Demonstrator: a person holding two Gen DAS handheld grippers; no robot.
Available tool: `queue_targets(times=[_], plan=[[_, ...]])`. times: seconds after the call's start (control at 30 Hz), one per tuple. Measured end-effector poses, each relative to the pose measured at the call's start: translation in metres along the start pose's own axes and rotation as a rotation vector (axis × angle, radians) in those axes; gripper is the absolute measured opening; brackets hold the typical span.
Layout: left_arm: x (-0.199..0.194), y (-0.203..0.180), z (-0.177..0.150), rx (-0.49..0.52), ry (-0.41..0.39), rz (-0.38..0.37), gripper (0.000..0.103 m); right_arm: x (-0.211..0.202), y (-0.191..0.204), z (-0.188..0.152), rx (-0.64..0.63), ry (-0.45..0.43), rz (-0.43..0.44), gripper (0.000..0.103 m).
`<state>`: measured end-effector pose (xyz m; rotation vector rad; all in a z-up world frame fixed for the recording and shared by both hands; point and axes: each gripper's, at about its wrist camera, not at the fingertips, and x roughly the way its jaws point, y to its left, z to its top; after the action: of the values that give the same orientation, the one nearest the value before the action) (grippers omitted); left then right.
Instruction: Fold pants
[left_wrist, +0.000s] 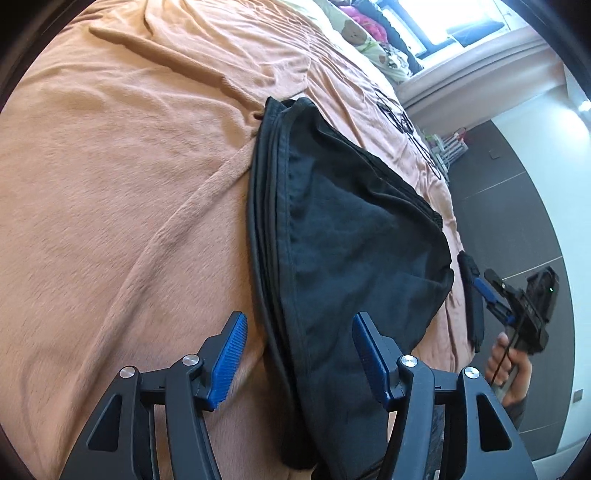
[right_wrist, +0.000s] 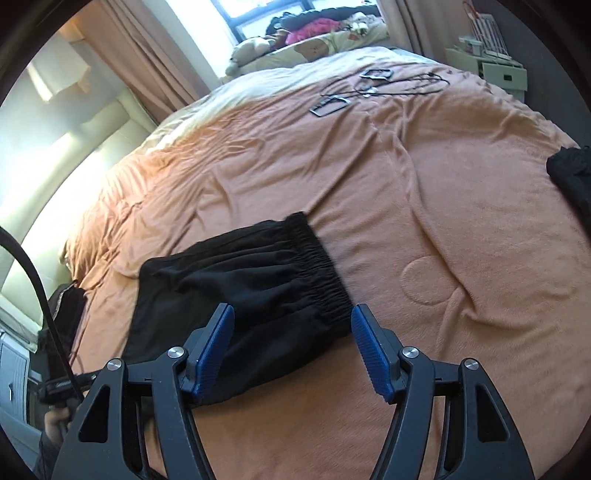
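The black pants (right_wrist: 240, 295) lie folded into a compact stack on the orange blanket (right_wrist: 424, 206), elastic waistband to the right. The left gripper (left_wrist: 297, 350) hovers released, jaws wide, over the stack's layered edge. The right gripper (right_wrist: 291, 350) is also released, jaws spread above the near waistband corner, gripping nothing

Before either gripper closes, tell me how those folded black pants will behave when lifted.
The black pants would likely droop and unfold: they are soft, stacked layers. Probably light; they barely dent the orange blanket. The gathered waistband looks thickest, likely the firmest grip.
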<state>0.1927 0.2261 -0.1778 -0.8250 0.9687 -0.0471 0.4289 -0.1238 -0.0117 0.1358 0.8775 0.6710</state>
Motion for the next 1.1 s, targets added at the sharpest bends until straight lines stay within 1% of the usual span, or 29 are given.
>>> queue_targets(times=[0.13,0.2,0.27,0.4,0.47,0.53,0.57,0.6,0.63,0.7,0.73,0.8,0.83,0.97,1.03,1.07,1.1], plan=[[0.01,-0.001,0.009,0.011,-0.002,-0.013,0.062,0.001,0.014,-0.009,-0.025,0.0,0.018,0.064],[0.016,-0.001,0.015,0.011,0.004,-0.025,0.061,0.01,0.022,-0.016,-0.031,0.016,0.033,0.064],[0.02,0.0,0.021,-0.005,0.002,-0.046,0.061,0.018,0.03,-0.02,-0.046,0.026,0.03,0.064],[0.022,0.001,0.021,-0.022,-0.004,-0.073,0.06,0.033,0.047,-0.026,-0.063,0.035,0.038,0.064],[0.021,0.003,0.016,-0.031,0.0,-0.097,0.059,0.038,0.054,-0.028,-0.073,0.034,0.039,0.062],[0.019,0.004,0.009,-0.031,0.006,-0.106,0.055,0.044,0.062,-0.03,-0.085,0.038,0.047,0.055],[0.018,0.004,0.006,-0.028,0.007,-0.103,0.051,0.047,0.065,-0.03,-0.09,0.04,0.049,0.053],[0.018,0.003,0.005,-0.025,0.008,-0.099,0.043,0.05,0.07,-0.031,-0.098,0.043,0.052,0.052],[0.017,0.004,0.003,-0.022,0.008,-0.085,0.038,0.054,0.075,-0.031,-0.103,0.045,0.053,0.05],[0.017,0.007,0.001,-0.025,0.008,-0.058,0.009,0.06,0.083,-0.031,-0.111,0.048,0.064,0.05],[0.017,0.011,0.001,-0.037,0.009,-0.065,0.009,0.063,0.087,-0.03,-0.116,0.05,0.068,0.05],[0.015,0.015,0.002,-0.051,-0.002,-0.069,0.008,0.069,0.098,-0.031,-0.139,0.054,0.07,0.044],[0.013,0.016,0.003,-0.054,-0.01,-0.06,0.008,0.073,0.103,-0.031,-0.148,0.061,0.073,0.039],[0.009,0.021,0.003,-0.079,-0.025,-0.062,0.008,0.089,0.119,-0.034,-0.178,0.087,0.076,0.03],[0.008,0.023,0.004,-0.087,-0.033,-0.063,0.008,0.101,0.126,-0.04,-0.193,0.116,0.076,0.028],[0.008,0.023,0.004,-0.091,-0.034,-0.067,0.008,0.108,0.126,-0.044,-0.197,0.138,0.07,0.024],[0.008,0.024,0.004,-0.095,-0.033,-0.071,0.008,0.114,0.128,-0.048,-0.2,0.159,0.064,0.022]])
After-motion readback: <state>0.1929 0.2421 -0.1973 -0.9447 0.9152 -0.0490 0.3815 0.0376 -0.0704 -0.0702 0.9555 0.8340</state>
